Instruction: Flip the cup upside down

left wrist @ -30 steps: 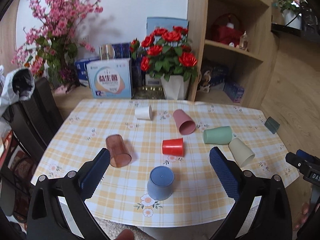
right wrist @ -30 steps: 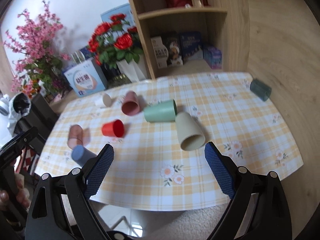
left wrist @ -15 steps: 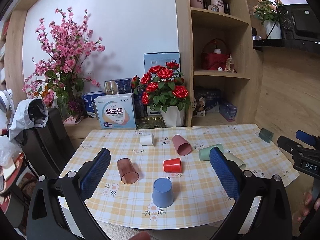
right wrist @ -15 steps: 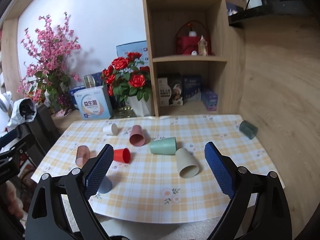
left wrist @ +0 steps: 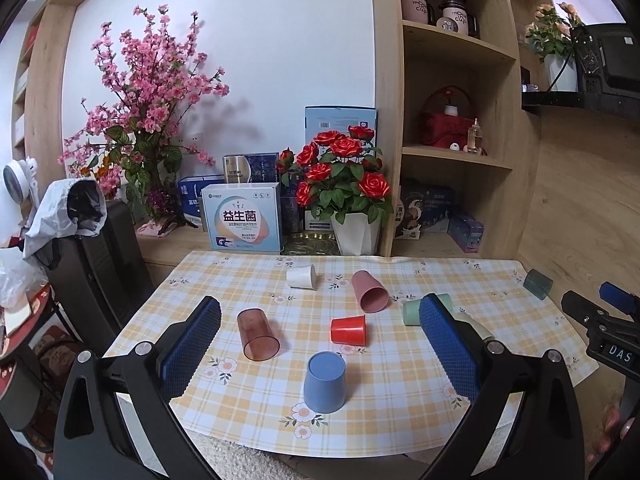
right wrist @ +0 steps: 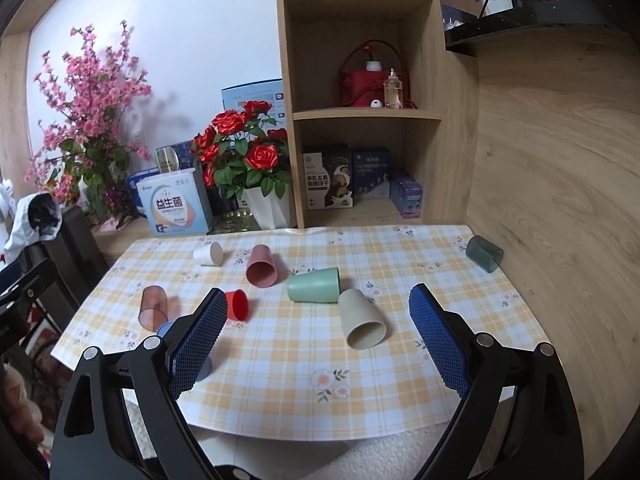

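Several cups lie on a checked tablecloth. A blue cup stands upside down near the front edge; in the right wrist view it is mostly hidden behind my finger. On their sides lie a translucent brown cup, a red cup, a pink cup, a white cup, a green cup, a beige cup and a dark green cup. My left gripper is open and empty, back from the table. My right gripper is open and empty too.
A rose pot, a white box and a pink blossom plant stand behind the table. A wooden shelf unit rises at the back right. A dark chair stands at the left. A wooden wall bounds the right side.
Both grippers have drawn back and tilted up from the table, so the cups look smaller and more of the shelf and wall shows. No cup has moved.
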`<state>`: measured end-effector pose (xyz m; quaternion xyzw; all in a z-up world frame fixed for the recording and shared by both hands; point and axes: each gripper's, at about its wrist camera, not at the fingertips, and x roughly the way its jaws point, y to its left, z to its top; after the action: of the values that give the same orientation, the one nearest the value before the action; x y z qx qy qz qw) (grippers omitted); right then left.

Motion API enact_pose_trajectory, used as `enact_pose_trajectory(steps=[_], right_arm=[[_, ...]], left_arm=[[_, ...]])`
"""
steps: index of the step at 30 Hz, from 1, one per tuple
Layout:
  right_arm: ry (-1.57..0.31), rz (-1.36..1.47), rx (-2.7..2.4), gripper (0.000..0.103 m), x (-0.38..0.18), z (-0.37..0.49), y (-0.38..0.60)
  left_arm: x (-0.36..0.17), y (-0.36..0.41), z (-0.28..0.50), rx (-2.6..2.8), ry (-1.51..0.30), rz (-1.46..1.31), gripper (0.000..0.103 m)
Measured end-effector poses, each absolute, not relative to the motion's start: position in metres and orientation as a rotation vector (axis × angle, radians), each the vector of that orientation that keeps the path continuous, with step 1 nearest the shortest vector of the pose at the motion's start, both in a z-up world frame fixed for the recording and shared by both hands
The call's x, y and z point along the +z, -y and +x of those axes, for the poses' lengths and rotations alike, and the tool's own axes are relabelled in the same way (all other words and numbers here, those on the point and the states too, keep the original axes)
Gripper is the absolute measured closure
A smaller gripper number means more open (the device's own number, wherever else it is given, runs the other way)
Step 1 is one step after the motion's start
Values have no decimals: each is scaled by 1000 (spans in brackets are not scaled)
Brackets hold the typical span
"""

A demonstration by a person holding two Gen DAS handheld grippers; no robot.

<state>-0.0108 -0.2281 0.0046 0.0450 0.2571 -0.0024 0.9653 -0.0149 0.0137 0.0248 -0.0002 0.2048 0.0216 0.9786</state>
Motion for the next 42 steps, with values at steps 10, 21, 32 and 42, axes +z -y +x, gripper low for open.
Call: enact_pose_trajectory(steps=[10, 21, 32, 42], right_arm=[[-525, 89, -7, 14, 5, -10, 227], [-522, 89, -15, 14, 7, -10, 226], [-520, 90, -18, 14, 8, -11, 227], [-524, 86, -18, 14, 8, -11, 226]], left_arm=[[25, -16, -16, 48, -413, -4, 6], [27, -17, -17, 53, -408, -2, 6], [29, -17, -18, 51, -406, -2, 6], [35, -15, -19, 41, -398, 9, 6]])
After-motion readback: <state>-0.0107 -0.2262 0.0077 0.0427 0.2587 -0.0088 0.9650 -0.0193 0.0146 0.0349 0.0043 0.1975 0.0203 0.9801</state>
